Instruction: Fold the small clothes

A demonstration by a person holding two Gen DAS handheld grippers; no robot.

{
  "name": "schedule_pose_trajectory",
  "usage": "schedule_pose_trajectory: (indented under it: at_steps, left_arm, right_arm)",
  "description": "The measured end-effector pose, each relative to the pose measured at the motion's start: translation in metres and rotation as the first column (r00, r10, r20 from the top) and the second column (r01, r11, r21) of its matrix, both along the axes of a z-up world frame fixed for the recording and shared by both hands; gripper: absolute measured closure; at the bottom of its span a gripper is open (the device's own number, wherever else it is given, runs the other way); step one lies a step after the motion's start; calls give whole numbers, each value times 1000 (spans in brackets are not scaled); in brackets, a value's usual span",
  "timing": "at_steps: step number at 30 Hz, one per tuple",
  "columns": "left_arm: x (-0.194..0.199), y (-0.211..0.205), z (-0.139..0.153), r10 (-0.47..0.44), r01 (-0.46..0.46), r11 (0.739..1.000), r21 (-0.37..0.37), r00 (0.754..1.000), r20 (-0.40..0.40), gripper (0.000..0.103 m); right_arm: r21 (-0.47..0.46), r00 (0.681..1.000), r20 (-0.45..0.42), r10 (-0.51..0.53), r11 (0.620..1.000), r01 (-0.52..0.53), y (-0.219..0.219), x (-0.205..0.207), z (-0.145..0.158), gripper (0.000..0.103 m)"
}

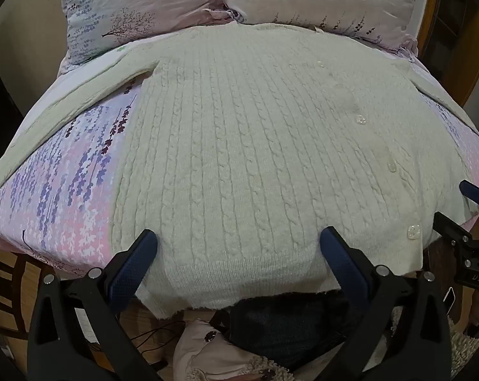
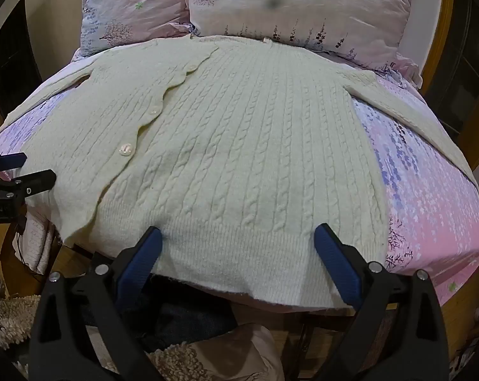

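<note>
A cream cable-knit cardigan [image 1: 239, 146] with clear buttons lies flat, face up, on a pink and purple floral sheet [image 1: 58, 197], sleeves spread to both sides. It also shows in the right wrist view [image 2: 246, 146]. My left gripper [image 1: 239, 244] is open, its blue pads over the left half of the ribbed hem, holding nothing. My right gripper [image 2: 238, 238] is open over the right half of the hem, empty. The right gripper shows at the right edge of the left wrist view [image 1: 458, 203], and the left gripper at the left edge of the right wrist view [image 2: 26, 168].
Two floral pillows [image 1: 138, 6] [image 2: 303, 9] lie behind the cardigan's collar. The hem hangs over the near edge of the surface. Below are dark fabric [image 1: 290, 330], a shaggy mat [image 2: 7, 320] and wooden flooring. A wooden frame [image 2: 439, 25] stands at the right.
</note>
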State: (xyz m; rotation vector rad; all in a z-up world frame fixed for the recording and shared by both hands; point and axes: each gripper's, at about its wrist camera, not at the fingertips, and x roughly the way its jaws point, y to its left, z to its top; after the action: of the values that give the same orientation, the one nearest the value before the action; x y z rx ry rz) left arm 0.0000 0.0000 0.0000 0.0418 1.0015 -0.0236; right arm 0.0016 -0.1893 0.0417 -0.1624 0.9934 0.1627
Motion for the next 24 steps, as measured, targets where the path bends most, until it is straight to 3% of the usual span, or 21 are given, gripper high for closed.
schedule_pose_trajectory:
  at_steps: [24]
  left_arm:
    - [0, 0, 0, 0, 0, 1000, 0, 1000, 2, 1]
  right_arm:
    - [-1, 1000, 0, 0, 1000, 0, 1, 0, -1, 5]
